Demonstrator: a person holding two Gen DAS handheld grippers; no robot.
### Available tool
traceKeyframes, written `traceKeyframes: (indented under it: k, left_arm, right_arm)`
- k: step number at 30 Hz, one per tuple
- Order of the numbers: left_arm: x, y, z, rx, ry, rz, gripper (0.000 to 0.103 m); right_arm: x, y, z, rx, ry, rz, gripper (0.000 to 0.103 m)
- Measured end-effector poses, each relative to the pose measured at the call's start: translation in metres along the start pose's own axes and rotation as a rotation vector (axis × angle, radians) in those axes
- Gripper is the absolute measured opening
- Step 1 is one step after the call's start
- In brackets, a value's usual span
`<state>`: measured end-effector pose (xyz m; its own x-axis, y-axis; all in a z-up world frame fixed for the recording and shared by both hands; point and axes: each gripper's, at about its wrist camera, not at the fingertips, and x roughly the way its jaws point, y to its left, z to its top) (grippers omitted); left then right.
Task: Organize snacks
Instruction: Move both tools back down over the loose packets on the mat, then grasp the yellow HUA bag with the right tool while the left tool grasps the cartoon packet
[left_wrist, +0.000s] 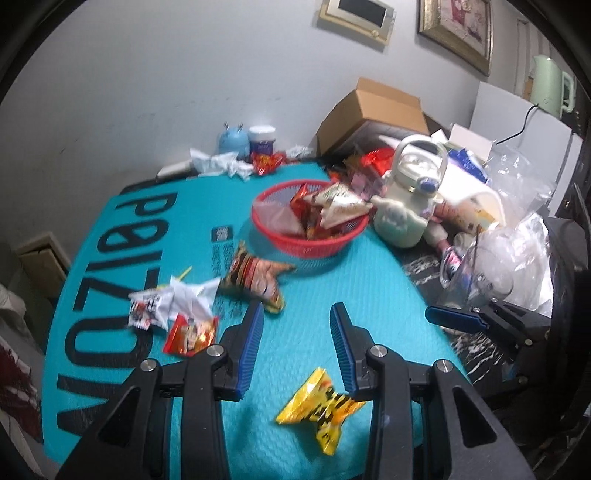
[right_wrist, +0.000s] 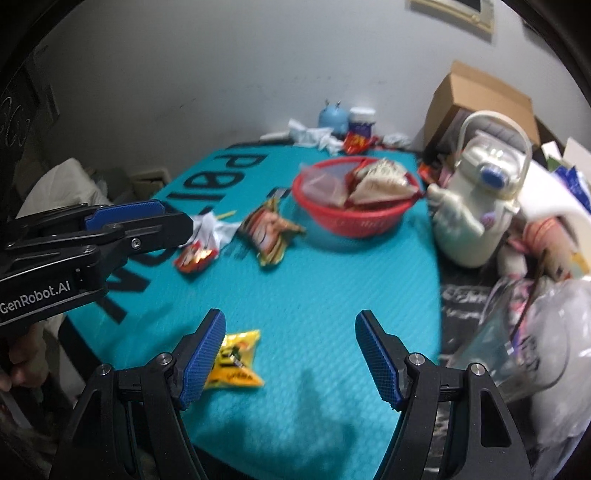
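Both wrist cameras look down along their fingers, close over the teal mat (left_wrist: 303, 295). They share the red basket (left_wrist: 314, 247) (right_wrist: 354, 221) and the far wall.

The right gripper (right_wrist: 290, 354) hangs with jaws spread above the teal worktop (right_wrist: 314, 295), a yellow snack packet (right_wrist: 236, 360) beside its left jaw.

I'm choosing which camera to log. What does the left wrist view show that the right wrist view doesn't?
Only the left wrist view shows the green kettle, the framed picture and the white crumpled wrapper in full. Only the right wrist view shows the "GenRobot.AI" label on the left gripper. Both show the red basket holding snacks, the yellow packet, the striped packet and the white jug.
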<state>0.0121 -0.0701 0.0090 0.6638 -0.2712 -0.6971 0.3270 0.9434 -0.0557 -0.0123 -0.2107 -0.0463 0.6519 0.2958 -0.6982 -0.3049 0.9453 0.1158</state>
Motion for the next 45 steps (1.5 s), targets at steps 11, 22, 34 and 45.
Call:
traceKeyframes:
  k: [11,22,34,45]
  left_arm:
    - [0.017,0.024,-0.039,-0.078,0.102,-0.022,0.037]
    - [0.027,0.065,-0.061,-0.185,0.134,0.056,0.037]
    - [0.043,0.098,-0.061,-0.276,0.149,0.105,0.037]
    - [0.061,0.111,-0.043,-0.302,0.141,0.091,0.037]
  right_arm:
    - [0.034,0.024,-0.018,-0.065,0.121,0.103,0.076]
    - [0.076,0.044,-0.023,-0.123,0.251,0.174,0.076]
    - [0.091,0.048,-0.015,-0.163,0.245,0.170,0.061]
    - [0.106,0.034,0.010,-0.148,0.237,0.158,0.061]
